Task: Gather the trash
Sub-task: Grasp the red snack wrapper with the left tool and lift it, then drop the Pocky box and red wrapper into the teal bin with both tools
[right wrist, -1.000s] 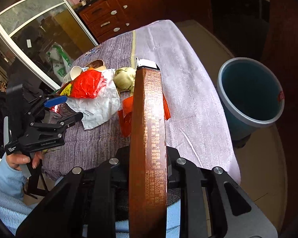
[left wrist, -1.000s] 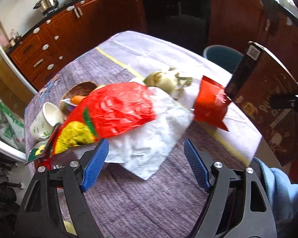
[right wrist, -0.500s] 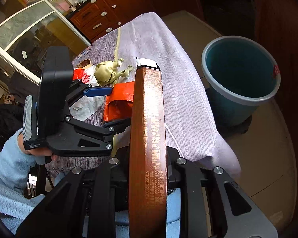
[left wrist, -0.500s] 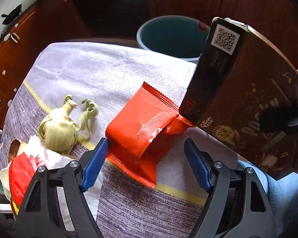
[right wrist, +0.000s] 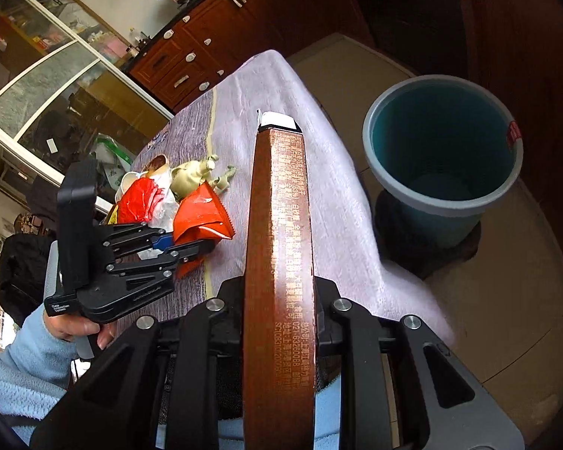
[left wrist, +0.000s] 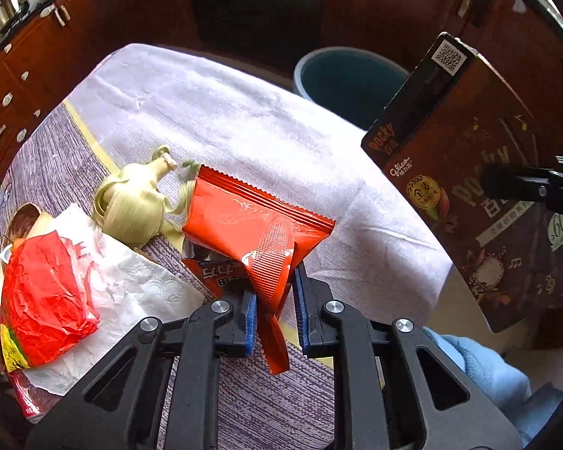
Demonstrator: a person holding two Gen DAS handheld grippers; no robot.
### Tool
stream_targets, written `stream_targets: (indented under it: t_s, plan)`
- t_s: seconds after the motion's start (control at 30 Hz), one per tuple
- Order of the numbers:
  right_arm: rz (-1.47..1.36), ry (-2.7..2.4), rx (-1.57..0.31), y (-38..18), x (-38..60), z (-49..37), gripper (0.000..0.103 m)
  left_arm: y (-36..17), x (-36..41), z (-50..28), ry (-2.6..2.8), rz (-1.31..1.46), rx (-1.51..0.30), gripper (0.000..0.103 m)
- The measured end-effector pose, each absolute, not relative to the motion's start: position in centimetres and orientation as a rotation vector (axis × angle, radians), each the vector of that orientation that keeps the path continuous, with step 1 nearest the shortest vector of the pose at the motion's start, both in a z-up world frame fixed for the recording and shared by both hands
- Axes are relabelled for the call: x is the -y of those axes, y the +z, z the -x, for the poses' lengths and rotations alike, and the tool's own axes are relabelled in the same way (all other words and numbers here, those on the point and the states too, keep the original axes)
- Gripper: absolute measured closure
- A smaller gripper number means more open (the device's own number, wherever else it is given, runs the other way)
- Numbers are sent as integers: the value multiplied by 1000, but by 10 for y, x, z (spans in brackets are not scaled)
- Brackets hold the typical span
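Indoors, a cloth-covered table (right wrist: 244, 112) stands beside a teal bin (right wrist: 443, 142) and wooden cabinets (right wrist: 206, 45).

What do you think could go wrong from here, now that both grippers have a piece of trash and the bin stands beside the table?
The left gripper, whose jaws have just been closing, pinches only a crumpled corner of the red wrapper; the thin foil may slip out when lifted.

The brown box juts far beyond the right gripper, so a swing toward the bin might knock its rim.

The wrapper touches the corn husk and may drag it along.
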State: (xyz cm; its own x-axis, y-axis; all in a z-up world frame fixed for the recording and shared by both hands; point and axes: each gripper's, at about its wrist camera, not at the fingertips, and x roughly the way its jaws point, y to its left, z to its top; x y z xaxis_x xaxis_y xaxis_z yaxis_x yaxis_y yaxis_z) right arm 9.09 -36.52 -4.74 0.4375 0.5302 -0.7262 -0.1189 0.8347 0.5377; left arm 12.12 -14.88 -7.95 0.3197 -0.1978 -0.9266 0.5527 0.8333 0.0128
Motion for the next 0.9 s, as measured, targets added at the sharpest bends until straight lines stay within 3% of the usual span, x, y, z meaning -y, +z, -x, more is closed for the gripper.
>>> stream_targets:
  t_s: [0.37, 0.8, 0.9]
  plan:
    - [-480, 145, -874, -25, 470, -151, 82, -42, 224, -173, -604, -314, -1111, 86]
    - [-580, 140, -1155, -110, 504, -236, 82, -80, 331, -238, -708, -359, -1202, 85]
    - [-612, 143, -1189, -126, 510, -248, 76, -93, 350, -249, -709, -358, -1236, 85]
